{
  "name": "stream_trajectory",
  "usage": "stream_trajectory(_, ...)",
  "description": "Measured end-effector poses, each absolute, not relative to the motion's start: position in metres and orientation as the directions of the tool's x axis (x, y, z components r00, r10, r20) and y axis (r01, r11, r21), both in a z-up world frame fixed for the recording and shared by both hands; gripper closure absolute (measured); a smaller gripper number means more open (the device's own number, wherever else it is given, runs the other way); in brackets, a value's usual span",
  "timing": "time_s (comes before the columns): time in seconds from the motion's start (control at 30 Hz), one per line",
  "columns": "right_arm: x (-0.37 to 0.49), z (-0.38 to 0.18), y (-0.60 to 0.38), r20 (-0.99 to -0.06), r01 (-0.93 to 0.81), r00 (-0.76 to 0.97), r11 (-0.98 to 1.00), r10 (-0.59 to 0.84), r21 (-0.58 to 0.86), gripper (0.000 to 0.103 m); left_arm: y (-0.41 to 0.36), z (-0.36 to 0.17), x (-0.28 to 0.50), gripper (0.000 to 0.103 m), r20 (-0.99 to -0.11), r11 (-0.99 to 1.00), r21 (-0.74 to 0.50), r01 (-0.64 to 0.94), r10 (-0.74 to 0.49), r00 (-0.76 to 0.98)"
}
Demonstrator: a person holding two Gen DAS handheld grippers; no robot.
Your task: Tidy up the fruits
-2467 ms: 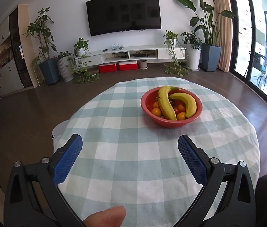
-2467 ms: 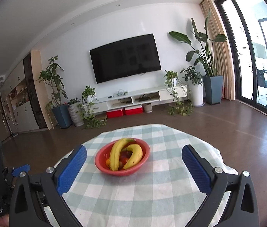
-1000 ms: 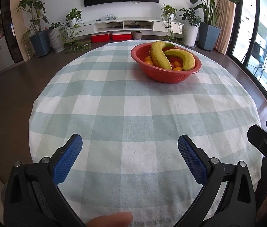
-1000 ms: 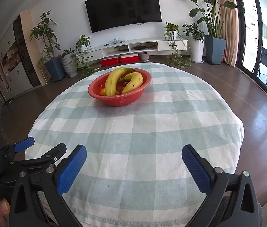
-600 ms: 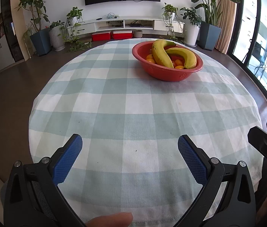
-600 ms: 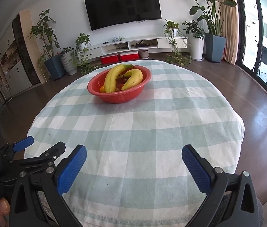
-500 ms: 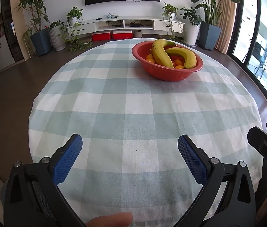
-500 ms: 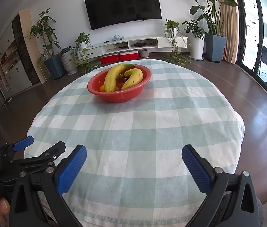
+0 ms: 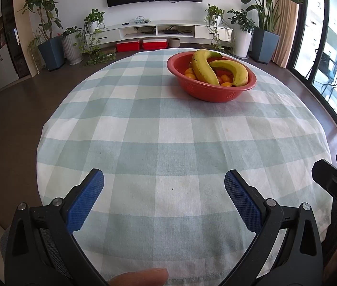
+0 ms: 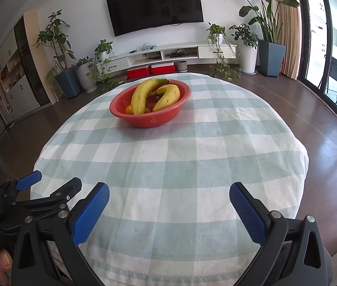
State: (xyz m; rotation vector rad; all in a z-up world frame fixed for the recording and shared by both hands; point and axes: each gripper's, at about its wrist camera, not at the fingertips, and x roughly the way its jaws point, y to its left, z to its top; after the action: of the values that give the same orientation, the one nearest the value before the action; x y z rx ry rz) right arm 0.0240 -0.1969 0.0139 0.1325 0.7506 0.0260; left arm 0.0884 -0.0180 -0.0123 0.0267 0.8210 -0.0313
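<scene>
- The fruits all sit in the red bowl [image 9: 230, 93] on the far side of the counter [image 9: 158, 143]: two bananas [image 9: 203, 68] across the top, small orange fruits [image 9: 225, 84] and something red underneath. No fruit lies loose on the checked cloth.
- In the right wrist view the left banana [image 10: 141, 95] runs near-to-far with its stem at the far rim; the other banana [image 10: 168, 96] curls beside it, touching it at the far end.
- From my left hand-held gripper [image 9: 163, 190] the bowl lies far ahead and to the right; from my right hand-held gripper [image 10: 168, 201] it lies far ahead and a little to the left. So it sits between the two lines of sight. I judge neither clearly nearer.
- Both hand-held grippers are spread wide and carry nothing, held low over the near edge of the counter, well apart from the bowl.
- This fits two stages: fruit gathered in and the job done, or fruit waiting to be taken out and sorted. I cannot tell which — so I name no move.
</scene>
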Motion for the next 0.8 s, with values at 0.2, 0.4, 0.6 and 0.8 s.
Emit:
stream_trajectory(0.2, 0.0239, 0.0145, -0.1970, -0.679, 0.024, 0.731, 0.991, 0.071, 0.129, 0.000, -0.0180, -0.0123, 0.0883, 0.001, -0.732, 0.999, 0.013, 0.038, -0.017, 0.681)
stream_trajectory(0.4, 0.0239, 0.0151, -0.1970, -0.680, 0.024, 0.730, 0.991, 0.070, 0.129, 0.000, -0.0181, -0.0123, 0.0881, 0.001, -0.732, 0.999, 0.013, 0.038, -0.017, 0.681)
stream_trajectory(0.6, 0.0232, 0.0140, -0.1968, -0.681, 0.024, 0.729, 0.991, 0.071, 0.128, 0.000, -0.0181, -0.0123, 0.0881, 0.001, -0.732, 0.999, 0.012, 0.038, -0.017, 0.681)
stream_trajectory(0.8, 0.0178, 0.0079, -0.1955, -0.686, 0.023, 0.724, 0.992, 0.071, 0.128, 0.000, -0.0180, -0.0128, 0.0882, 0.001, -0.732, 0.999, 0.014, 0.038, -0.016, 0.681)
